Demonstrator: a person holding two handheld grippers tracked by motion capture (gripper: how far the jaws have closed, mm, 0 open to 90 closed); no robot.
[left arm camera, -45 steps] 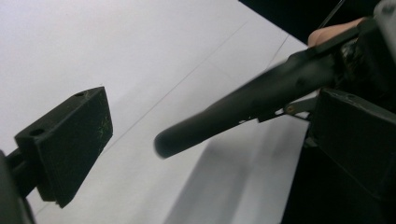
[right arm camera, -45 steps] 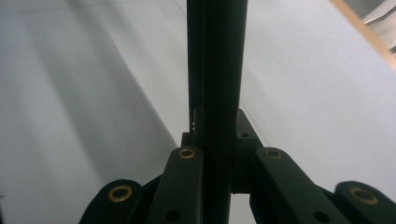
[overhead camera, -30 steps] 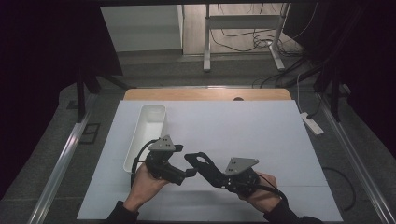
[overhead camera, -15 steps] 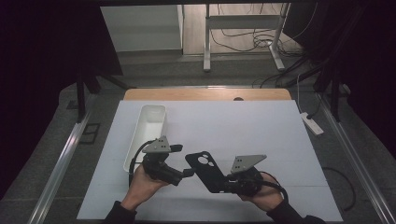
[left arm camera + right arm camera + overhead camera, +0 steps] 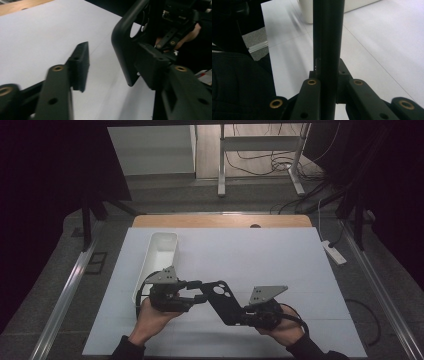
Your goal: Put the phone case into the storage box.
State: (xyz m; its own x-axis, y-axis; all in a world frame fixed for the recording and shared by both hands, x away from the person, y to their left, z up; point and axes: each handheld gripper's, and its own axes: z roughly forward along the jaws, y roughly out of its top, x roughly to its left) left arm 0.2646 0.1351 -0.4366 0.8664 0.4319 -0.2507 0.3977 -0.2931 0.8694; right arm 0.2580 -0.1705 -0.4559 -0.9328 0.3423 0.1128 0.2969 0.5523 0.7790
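That black phone case (image 5: pixel 223 301) looks light and fairly stiff: it stands out unsupported from the right tool (image 5: pixel 248 315) without sagging, a thin shell with a matte, smooth face that I would guess slips easily between hard pads. It is best taken across its flat faces near an edge or a corner, well away from the camera cutout, where the wall is thinner and likelier to flex.

The right tool is clenched on one end of the case; in the right gripper view the case (image 5: pixel 328 37) rises edge-on straight up from between the closed pair, a narrow dark strip. The other end reaches across to the left tool (image 5: pixel 196 291), which is spread wide. In the left gripper view a rounded corner of the case (image 5: pixel 125 45) lies against that tool's right-hand pad (image 5: pixel 152 65), while the left-hand pad (image 5: pixel 80 65) stands well apart from it, so nothing is pinched there yet.

The case is a rounded black rectangle with a large round-cornered opening and small holes at the end nearest the left tool. It hangs just above the white bench (image 5: pixel 280 260), with a white tray (image 5: pixel 159 251) beyond the left tool.
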